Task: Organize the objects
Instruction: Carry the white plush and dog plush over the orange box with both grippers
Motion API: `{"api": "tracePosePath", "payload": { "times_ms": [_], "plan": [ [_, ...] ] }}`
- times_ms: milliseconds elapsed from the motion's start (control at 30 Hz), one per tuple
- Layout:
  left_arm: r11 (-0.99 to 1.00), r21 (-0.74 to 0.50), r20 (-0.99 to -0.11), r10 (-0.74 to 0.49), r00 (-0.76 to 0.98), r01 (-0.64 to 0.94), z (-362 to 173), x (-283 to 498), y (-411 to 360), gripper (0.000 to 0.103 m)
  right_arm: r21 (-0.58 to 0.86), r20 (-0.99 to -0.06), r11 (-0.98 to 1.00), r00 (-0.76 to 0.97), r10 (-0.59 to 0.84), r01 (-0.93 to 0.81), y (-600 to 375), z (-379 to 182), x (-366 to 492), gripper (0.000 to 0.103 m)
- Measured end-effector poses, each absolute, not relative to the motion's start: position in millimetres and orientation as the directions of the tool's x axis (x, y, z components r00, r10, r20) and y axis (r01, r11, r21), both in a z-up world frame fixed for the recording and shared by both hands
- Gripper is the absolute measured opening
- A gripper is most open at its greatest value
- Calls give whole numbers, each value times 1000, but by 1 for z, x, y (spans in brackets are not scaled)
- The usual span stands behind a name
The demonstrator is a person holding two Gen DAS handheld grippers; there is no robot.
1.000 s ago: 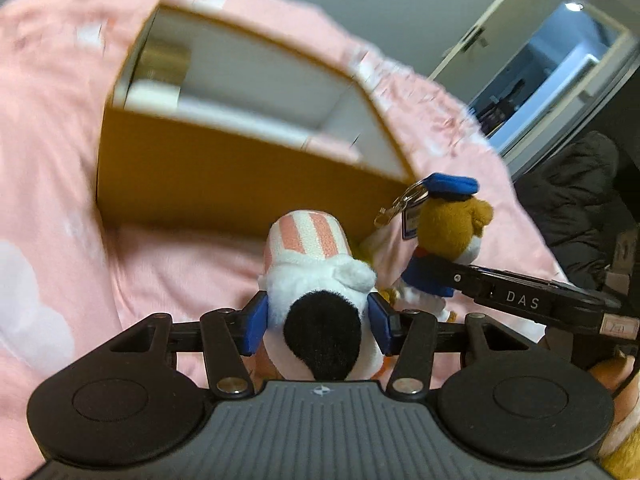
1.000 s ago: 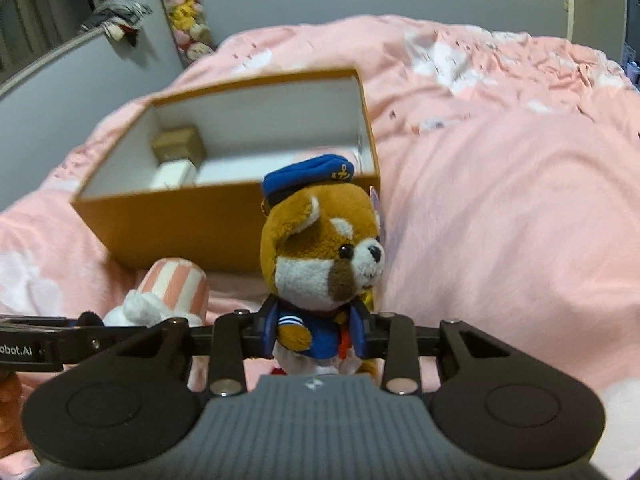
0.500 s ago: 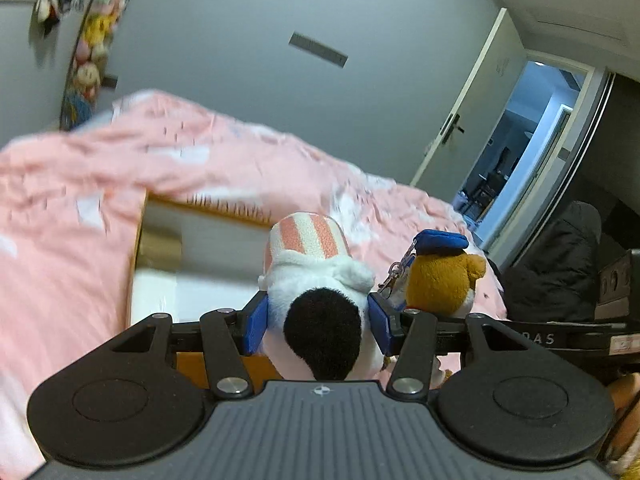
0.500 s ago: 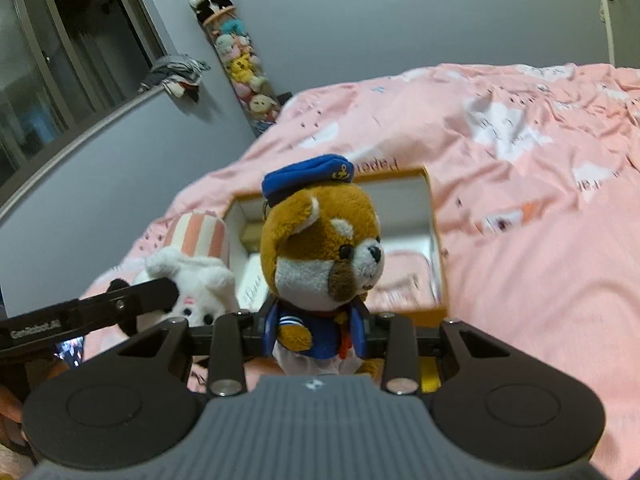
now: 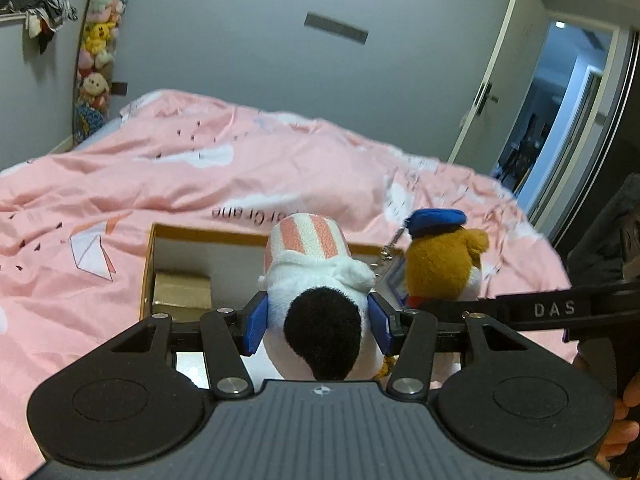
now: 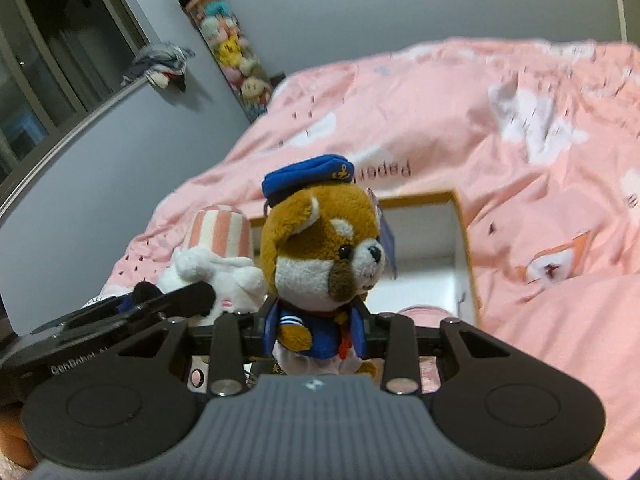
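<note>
So both grippers are up over the open cardboard box sitting on the pink duvet of the bed. The left gripper has its jaws clamped on a white plush with a pink-striped hat, and the right gripper has its jaws squeezed around the body of a brown sailor bear in a blue cap. The two toys are side by side, just about touching, above the near end of the box. A small gold box sits inside in the left corner, and there's a column of stuffed toys on the wall
</note>
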State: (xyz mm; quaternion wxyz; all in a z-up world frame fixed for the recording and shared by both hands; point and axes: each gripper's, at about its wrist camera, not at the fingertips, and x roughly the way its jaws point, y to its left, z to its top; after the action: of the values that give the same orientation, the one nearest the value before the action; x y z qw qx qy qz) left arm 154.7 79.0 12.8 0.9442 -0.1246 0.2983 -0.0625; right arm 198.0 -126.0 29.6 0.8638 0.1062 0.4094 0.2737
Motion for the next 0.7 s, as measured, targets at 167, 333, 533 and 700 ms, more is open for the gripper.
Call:
{"api": "tracePosePath", "payload": {
  "times_ms": [167,333,533,700],
  "plan": [
    [965,-260,-613,-191,766,33,-7,173,86,60,403,-695,837,471,543,-370,-110,5,223,37],
    [969,-247,-659,-184,729,21,-23,188,89,60,409,-734,845,425,529,-345,-98,-19,247,38],
    [969,-244,-718,-209,664,41,-38,211,91,61,427,-769,853,377,517,-299,-88,-42,274,38],
    [968,-250,-739,-207,641,24,-43,225,97,62,438,-780,855,355,515,-278,-80,-52,284,38]
  ]
}}
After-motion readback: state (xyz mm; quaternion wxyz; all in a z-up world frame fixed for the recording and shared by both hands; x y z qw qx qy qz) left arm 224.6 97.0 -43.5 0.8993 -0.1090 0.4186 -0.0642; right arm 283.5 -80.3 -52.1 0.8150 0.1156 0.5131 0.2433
